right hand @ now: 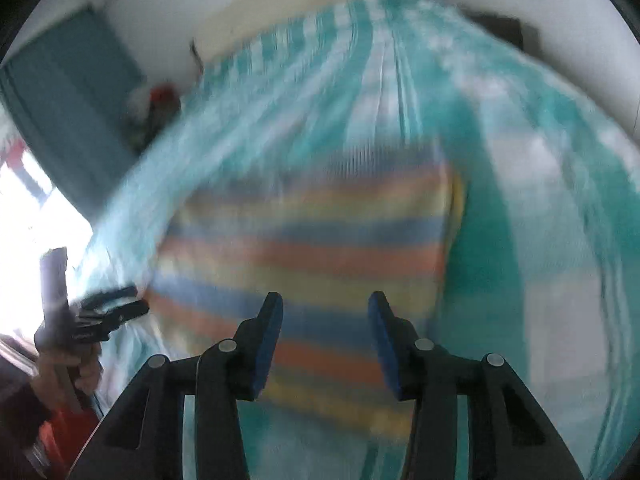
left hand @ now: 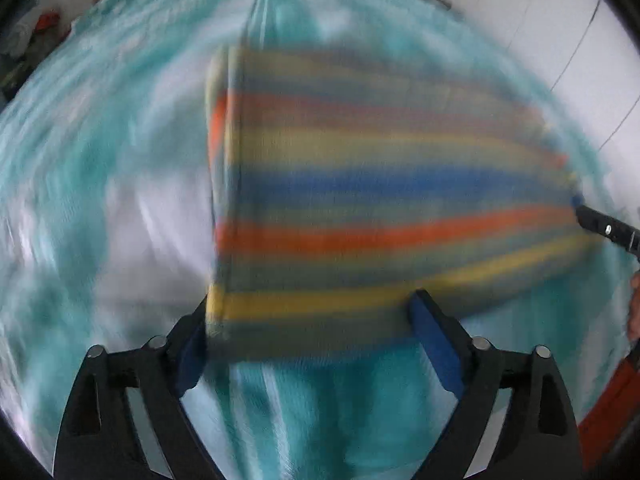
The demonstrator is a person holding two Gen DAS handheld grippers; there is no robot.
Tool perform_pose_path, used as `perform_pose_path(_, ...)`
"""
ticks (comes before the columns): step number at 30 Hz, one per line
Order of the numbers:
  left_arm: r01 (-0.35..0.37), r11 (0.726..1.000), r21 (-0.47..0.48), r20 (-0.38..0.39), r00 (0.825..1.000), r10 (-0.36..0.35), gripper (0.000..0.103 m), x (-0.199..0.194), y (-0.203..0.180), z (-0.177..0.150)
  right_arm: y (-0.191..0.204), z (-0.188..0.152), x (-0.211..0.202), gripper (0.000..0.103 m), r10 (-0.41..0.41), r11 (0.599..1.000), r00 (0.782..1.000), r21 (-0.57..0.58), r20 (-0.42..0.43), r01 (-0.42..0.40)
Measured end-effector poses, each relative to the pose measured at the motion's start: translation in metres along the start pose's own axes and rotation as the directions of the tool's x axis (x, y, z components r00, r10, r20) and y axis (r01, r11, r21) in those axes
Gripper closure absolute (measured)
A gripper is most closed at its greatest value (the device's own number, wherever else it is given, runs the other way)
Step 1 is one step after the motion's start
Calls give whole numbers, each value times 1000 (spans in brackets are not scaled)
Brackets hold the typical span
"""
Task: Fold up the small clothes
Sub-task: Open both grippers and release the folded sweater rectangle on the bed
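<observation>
A small striped garment (left hand: 380, 208), in blue, orange, yellow and grey-green bands, lies folded into a flat block on a teal-and-white bedspread (left hand: 100, 160). Both views are motion-blurred. My left gripper (left hand: 312, 300) stands wide open at the garment's near edge. The cloth's corner covers the tip of its left finger, and the pads are not pressing on it. In the right wrist view the garment (right hand: 304, 248) lies under my right gripper (right hand: 326, 298), which is open with a clear gap between its blue pads. Each gripper also shows in the other's view: the right gripper (left hand: 604, 228) and the left gripper (right hand: 108, 312).
A person's hand (right hand: 68, 368) and red sleeve (left hand: 612, 400) hold the grippers. Clutter with a red item (right hand: 162, 96) sits off the bed's far left corner, beside a teal panel (right hand: 72, 100). A bright window (right hand: 32, 216) is at the left and white wall panels (left hand: 520, 20) at the right.
</observation>
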State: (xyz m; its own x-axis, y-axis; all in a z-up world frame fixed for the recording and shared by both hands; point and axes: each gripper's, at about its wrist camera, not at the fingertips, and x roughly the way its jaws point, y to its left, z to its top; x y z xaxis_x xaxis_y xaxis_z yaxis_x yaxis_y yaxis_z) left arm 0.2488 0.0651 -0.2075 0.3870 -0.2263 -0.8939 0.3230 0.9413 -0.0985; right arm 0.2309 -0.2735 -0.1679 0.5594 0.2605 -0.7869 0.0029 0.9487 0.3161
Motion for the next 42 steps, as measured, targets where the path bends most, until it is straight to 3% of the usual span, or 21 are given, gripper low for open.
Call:
perform_pose_path(2, -46, 999, -3, 33, 998, 46, 11, -12, -3, -10, -13, -35, 26, 59, -84, 996, 988, 8, -131, 86)
perform_pose_path(4, -65, 998, -28, 6, 998, 65, 10, -22, -5, -13, -13, -46, 12, 60, -96, 995, 994, 3, -59, 96)
perform_pose_path(6, -69, 997, -45, 29, 997, 70, 10, -38, -8, -20, -6, -48, -4, 59, -138, 990, 989, 7, -46, 139)
perform_pose_path(8, -95, 994, -54, 49, 994, 98, 8, -47, -10, -27, 7, -54, -24, 50, -147, 989, 989, -5, 0, 147)
perform_pose_path(10, -117, 990, -73, 55, 991, 121, 8, -53, -12, -34, 18, -60, -37, 33, -169, 985, 985, -30, 34, 170)
perform_pose_path(16, -110, 986, -121, 55, 991, 118, 7, -54, -10, -43, 38, -89, -43, 16, -239, 967, 969, -74, 57, 243)
perform_pose_path(21, -112, 987, -113, 88, 989, 122, 7, -64, -14, -46, 32, -115, -30, 16, -312, 947, 950, -68, 23, 313)
perform_pose_path(25, -115, 987, -109, 115, 985, 128, 7, -73, -19, -46, 28, -128, -26, 12, -326, 943, 945, -59, 26, 327)
perform_pose_path(42, -127, 988, -86, 147, 979, 139, 7, -81, -31, -42, 26, -139, -22, 3, -319, 945, 947, -55, 43, 321)
